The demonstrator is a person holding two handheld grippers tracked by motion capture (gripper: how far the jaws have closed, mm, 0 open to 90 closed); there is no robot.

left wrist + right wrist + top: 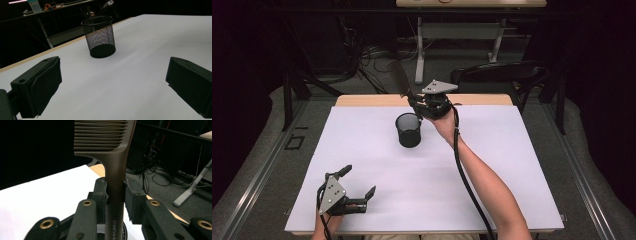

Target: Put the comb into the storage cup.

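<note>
While the right gripper clamps a dark brown comb by its handle, the work in hand appears to be lowering that comb into the black mesh cup, which stands upright on the white counter toward its far side. In the right gripper view the jaws stand narrow, both pads pressed against the sides of the handle, with the teeth rising above them and a patch of mesh visible below the handle's end. In the high view this gripper hangs just beside and above the cup's far right rim.

To do this step well, the person should probably keep the handle's lower end centred over the cup's mouth before descending, since the cup looks light and a knock against its rim could tip or slide it. A slow, vertical descent seems wise, with the grip kept firm until the handle end is well inside. Whether that end is already past the rim cannot be told. Once the comb leans on the wall, the jaws can part gently.

The left gripper rests near the counter's near left corner, well apart from the cup, its jaws wide with nothing between them. It could steady the cup if needed.
</note>
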